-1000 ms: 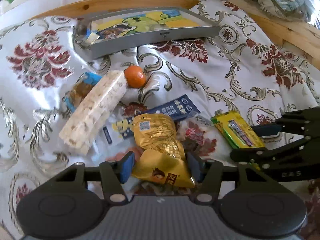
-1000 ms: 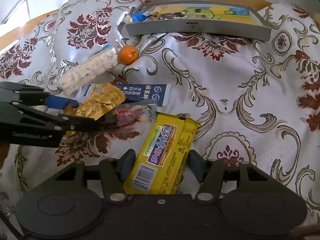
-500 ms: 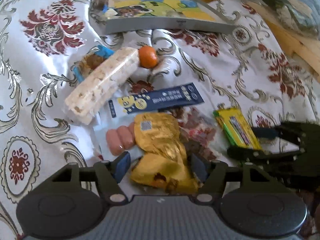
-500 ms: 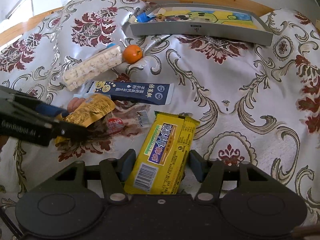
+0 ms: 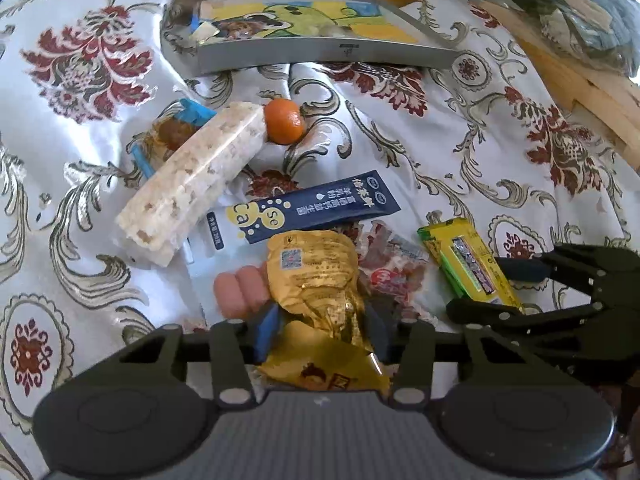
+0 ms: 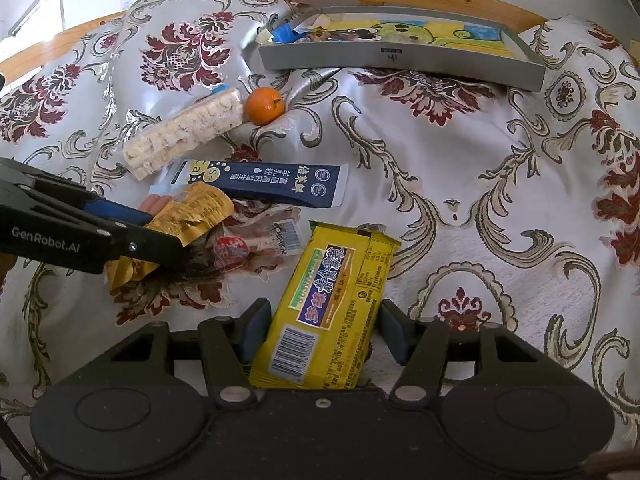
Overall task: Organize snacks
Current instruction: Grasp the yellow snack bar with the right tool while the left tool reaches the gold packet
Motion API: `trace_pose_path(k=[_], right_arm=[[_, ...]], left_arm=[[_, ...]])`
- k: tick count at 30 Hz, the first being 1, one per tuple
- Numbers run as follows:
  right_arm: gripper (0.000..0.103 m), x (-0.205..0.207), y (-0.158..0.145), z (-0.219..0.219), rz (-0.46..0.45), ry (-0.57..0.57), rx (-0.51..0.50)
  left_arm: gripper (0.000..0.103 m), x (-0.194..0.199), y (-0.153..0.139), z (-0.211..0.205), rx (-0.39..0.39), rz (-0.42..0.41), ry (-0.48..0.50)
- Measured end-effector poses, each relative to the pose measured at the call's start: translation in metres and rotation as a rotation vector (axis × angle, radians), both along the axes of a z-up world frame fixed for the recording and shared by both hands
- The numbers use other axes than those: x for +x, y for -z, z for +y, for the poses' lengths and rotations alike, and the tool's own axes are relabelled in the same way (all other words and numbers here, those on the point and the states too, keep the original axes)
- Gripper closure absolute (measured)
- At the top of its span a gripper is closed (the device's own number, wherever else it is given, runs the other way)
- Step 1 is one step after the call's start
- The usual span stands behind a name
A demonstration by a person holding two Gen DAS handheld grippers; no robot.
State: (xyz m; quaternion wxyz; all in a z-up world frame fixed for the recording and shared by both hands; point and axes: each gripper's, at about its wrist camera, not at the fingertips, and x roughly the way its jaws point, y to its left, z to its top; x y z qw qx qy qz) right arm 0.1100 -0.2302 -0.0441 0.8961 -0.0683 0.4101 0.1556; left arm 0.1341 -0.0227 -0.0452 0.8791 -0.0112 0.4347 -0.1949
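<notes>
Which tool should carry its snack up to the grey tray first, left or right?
Probably the right tool. Its fingers straddle the yellow packet, and only bare cloth lies between it and the grey tray. The left tool holds the gold pouch, but other snacks lie ahead of it.

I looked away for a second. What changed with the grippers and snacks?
The left gripper closed on the gold packet and lifted it, uncovering the sausages. The right gripper still straddles the yellow packet, unclamped. The other snacks stayed put.

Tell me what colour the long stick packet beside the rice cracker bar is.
Dark navy blue stick packet, white lettering; clearest in the right wrist view.
</notes>
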Motion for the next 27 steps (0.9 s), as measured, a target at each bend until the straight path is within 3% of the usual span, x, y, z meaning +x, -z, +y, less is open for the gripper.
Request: trace_pose_path(k=[6,14,27], right_arm=[[0.041,0.0,0.001,0.003,-0.007,0.006,-0.011],[0.048,-0.006,0.0,0.007,-0.032,0.003,-0.031],[0.051,-0.019,-0.005,0.014,-0.096,-0.03,-0.041]], left_arm=[[0.057,0.0,-0.001,0.004,-0.024,0.009,-0.034],[0.058,-0.002,-0.008,0.008,-0.074,0.011,-0.063],[0.058,-0.013,-0.019,0.004,-0.108,-0.082,-0.061]])
